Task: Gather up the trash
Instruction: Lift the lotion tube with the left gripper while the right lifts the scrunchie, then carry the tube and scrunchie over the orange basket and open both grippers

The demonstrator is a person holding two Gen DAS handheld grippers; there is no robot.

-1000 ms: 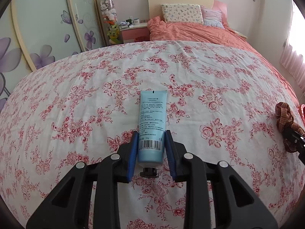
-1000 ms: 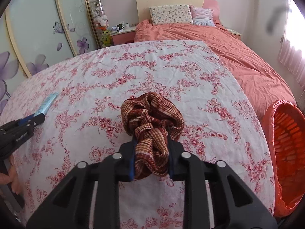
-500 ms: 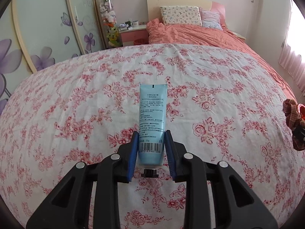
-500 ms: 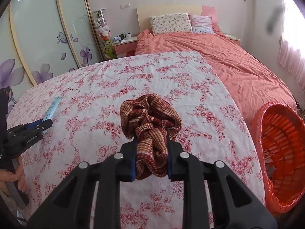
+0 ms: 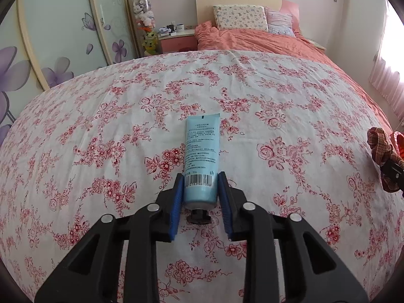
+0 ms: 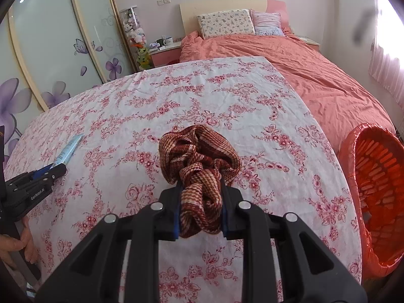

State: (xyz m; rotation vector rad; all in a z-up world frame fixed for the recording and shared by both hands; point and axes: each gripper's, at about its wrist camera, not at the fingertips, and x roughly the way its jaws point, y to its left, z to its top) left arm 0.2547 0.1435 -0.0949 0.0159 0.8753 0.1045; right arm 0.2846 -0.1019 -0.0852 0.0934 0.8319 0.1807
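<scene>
My left gripper (image 5: pixel 200 179) is shut on the lower end of a light blue tube (image 5: pixel 201 149) with a barcode and a black cap, held above the floral cloth (image 5: pixel 101 151). In the right wrist view my right gripper (image 6: pixel 200 185) is shut on a bunched brown and cream checked cloth (image 6: pixel 199 156), lifted over the same surface. That checked cloth (image 5: pixel 381 146) also shows at the right edge of the left wrist view. The left gripper (image 6: pixel 53 170) with the blue tube (image 6: pixel 68 150) appears at the left of the right wrist view, a hand below it.
An orange basket (image 6: pixel 378 189) lined with a red bag stands off the right edge of the floral surface. Behind lies a bed with a salmon quilt (image 6: pixel 315 75) and pillows. A nightstand (image 5: pixel 176 38) and a flowered wardrobe (image 5: pixel 50 38) stand at the back left.
Both grippers have risen a little with their loads. The tube has left the cloth and the checked cloth hangs higher; more of the orange basket shows in the right wrist view.
</scene>
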